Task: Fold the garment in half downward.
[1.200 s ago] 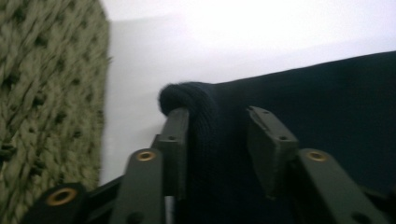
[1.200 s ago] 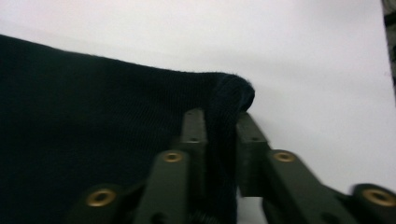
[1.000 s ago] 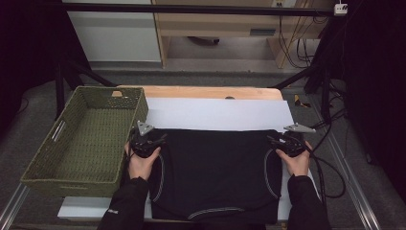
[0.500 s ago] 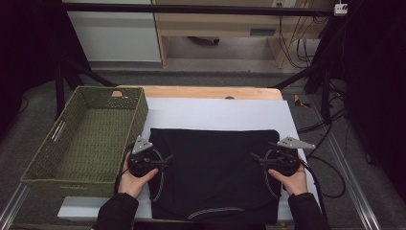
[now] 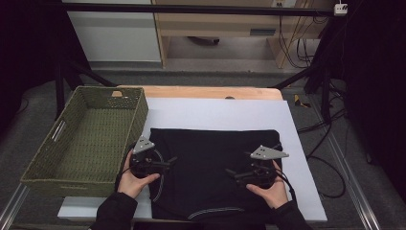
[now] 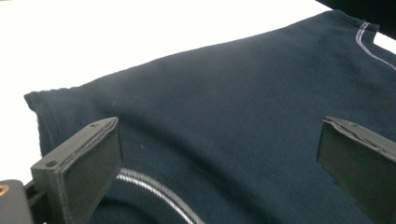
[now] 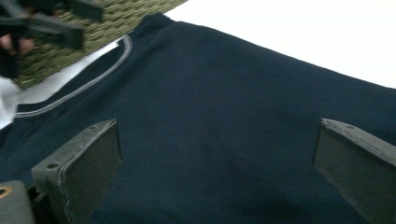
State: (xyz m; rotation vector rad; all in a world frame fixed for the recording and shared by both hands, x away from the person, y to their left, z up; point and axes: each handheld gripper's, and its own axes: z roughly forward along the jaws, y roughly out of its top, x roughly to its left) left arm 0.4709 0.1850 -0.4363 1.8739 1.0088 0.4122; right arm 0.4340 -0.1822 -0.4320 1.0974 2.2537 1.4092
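High view: black garment (image 5: pixel 210 172) lies folded flat on the white sheet (image 5: pixel 215 112), long axis toward the person, fold edge away. It sits between the left gripper (image 5: pixel 165 164) and right gripper (image 5: pixel 232 173), whose tips point inward over it; basket (image 5: pixel 86 139) is outside the left one.

Left gripper view: jaws just opened wide, nothing pinched, cloth (image 6: pixel 224 121) below.

Right gripper view: same, jaws spread, cloth (image 7: pixel 219 121) beneath.
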